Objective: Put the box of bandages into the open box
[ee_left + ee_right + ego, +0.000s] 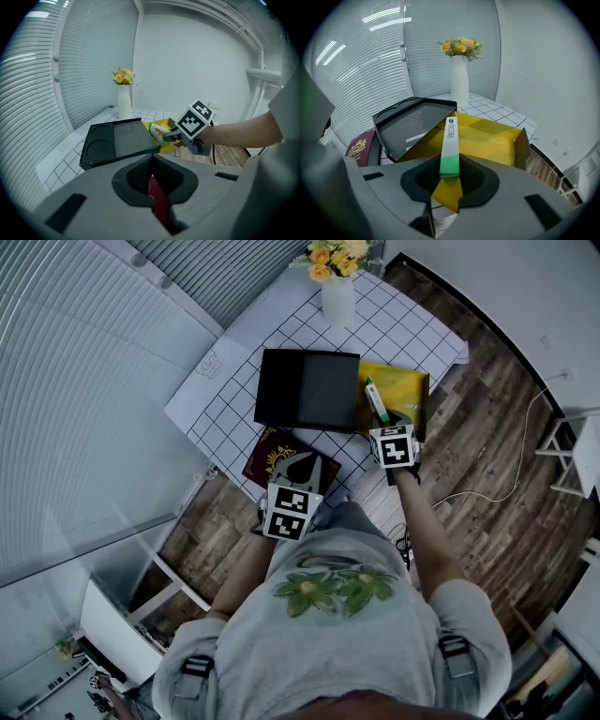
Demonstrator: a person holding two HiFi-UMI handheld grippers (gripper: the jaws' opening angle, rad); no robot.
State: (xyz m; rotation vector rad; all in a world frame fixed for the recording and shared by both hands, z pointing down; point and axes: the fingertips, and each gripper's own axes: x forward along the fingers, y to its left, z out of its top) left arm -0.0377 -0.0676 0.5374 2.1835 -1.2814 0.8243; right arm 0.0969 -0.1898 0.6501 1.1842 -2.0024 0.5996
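Pinching box of bandages (450, 140): right gripper (449, 172) fingers (418, 180)

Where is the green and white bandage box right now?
The bandage box is clamped in the jaws of the right gripper, over the yellow box at the table's right side in the head view, next to the black tray.

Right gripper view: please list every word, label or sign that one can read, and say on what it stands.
Box of bandages, held in the right gripper: a blue logo and dark print on its white side, too blurred to read.
Red booklet: a gold emblem; its lettering is too small to read.
No other text shows.
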